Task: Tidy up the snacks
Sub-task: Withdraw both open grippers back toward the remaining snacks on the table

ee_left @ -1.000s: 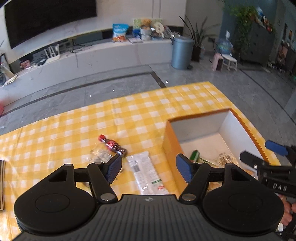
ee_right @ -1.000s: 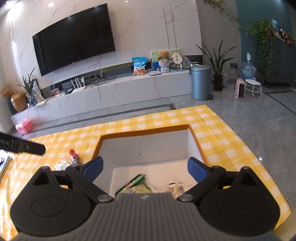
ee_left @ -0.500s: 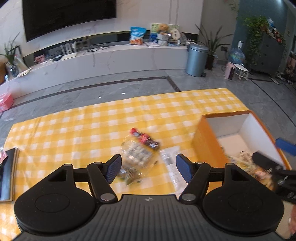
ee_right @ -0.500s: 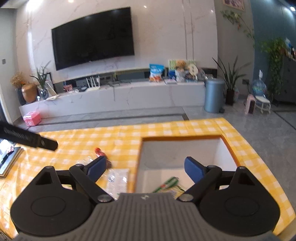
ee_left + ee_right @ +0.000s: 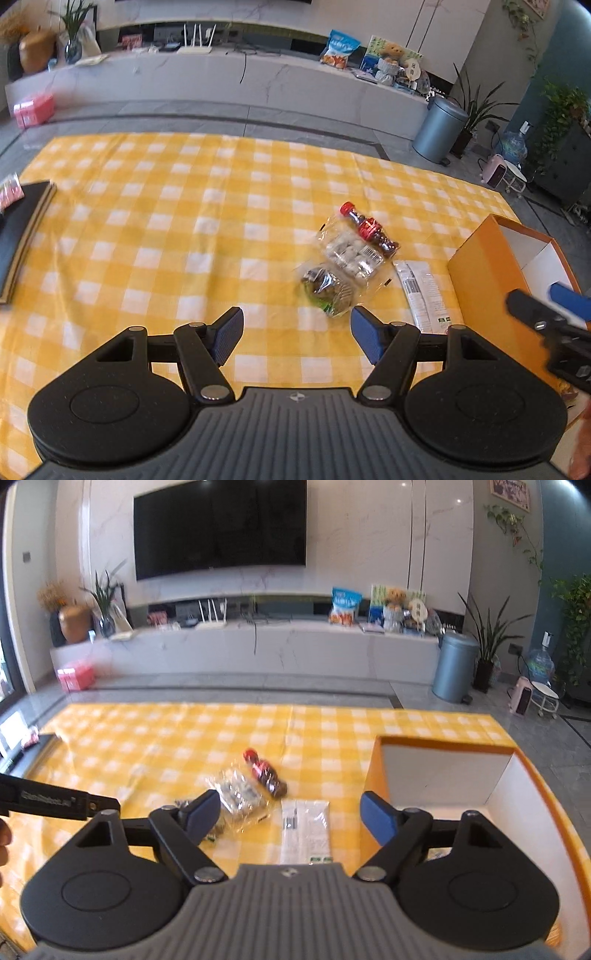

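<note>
Several snacks lie on the yellow checked tablecloth [image 5: 184, 229]: a small cola bottle with a red cap [image 5: 370, 229], a clear bag of white sweets [image 5: 351, 254], a dark snack in a clear wrapper [image 5: 327, 286] and a flat white packet [image 5: 421, 291]. An orange box with a white inside [image 5: 487, 280] stands to their right. My left gripper [image 5: 297, 334] is open and empty, just in front of the dark snack. My right gripper [image 5: 290, 814] is open and empty over the white packet [image 5: 304, 829], with the box [image 5: 443, 775] to its right and the bottle [image 5: 266, 773] ahead.
A black flat object [image 5: 20, 232] lies at the table's left edge. Beyond the table are a grey floor, a long white TV bench [image 5: 258, 646] and a blue-grey bin [image 5: 454, 666]. The right gripper shows at the left wrist view's right edge [image 5: 554, 314].
Both grippers have swung left, away from the orange box, and now face the snacks on the cloth. Both stay open and empty.
</note>
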The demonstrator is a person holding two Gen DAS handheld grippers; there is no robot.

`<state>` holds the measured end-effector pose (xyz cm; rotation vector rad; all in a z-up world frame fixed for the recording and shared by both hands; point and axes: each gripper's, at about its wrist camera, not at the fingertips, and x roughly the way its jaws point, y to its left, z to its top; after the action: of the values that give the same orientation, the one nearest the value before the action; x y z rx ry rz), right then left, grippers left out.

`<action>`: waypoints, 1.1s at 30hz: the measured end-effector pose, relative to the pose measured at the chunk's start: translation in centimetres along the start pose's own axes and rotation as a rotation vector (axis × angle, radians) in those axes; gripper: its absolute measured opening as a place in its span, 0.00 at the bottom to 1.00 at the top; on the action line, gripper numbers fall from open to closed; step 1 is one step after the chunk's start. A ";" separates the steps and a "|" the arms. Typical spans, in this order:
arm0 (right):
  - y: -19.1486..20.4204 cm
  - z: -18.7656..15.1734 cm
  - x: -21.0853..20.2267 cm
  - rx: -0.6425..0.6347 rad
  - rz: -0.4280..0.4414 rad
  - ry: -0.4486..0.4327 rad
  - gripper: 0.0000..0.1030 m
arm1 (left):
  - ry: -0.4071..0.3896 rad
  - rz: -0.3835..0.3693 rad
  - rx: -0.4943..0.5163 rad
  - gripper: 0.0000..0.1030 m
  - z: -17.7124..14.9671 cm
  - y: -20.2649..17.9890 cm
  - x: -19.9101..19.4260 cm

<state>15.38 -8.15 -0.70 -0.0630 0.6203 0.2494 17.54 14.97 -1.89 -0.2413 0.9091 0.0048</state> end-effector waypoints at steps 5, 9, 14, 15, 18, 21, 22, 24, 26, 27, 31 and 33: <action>2.3 -1.0 2.6 0.036 0.049 0.047 0.76 | 0.015 0.006 -0.027 0.76 0.1 0.9 0.7; 4.6 -1.7 5.1 -0.024 0.052 0.095 0.73 | 0.042 0.047 -0.040 0.76 -0.1 1.5 1.9; 6.1 -2.4 8.9 -0.029 0.059 0.129 0.72 | 0.063 0.069 -0.060 0.76 0.1 2.7 2.6; 6.4 -2.5 9.7 -0.023 0.076 0.133 0.72 | 0.065 0.076 -0.065 0.76 0.1 3.0 2.7; 7.8 -2.7 12.2 -0.031 0.068 0.176 0.72 | 0.093 0.093 -0.083 0.76 0.2 3.8 3.1; 8.9 -2.7 14.1 -0.033 0.072 0.201 0.69 | 0.097 0.092 -0.096 0.76 0.3 4.3 3.0; 9.3 -2.7 14.7 -0.038 0.069 0.207 0.68 | 0.098 0.092 -0.098 0.76 0.4 4.4 3.0; 9.8 -2.7 15.5 -0.057 0.068 0.212 0.64 | 0.097 0.087 -0.098 0.76 0.5 4.4 3.0; 10.2 -2.8 16.2 -0.080 0.076 0.218 0.59 | 0.103 0.080 -0.095 0.76 0.6 4.3 3.1; 10.3 -2.8 16.5 -0.092 0.086 0.223 0.57 | 0.107 0.076 -0.091 0.76 0.6 4.2 3.2; 10.2 -3.1 16.6 -0.124 0.097 0.211 0.48 | 0.116 0.077 -0.076 0.76 0.4 3.9 3.5; 9.7 -3.2 15.6 -0.118 0.105 0.210 0.39 | 0.118 0.078 -0.074 0.76 0.4 3.8 3.5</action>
<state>23.37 4.09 -12.26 -0.1720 0.8183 0.3843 19.60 18.43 -5.18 -0.2767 1.0368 0.0971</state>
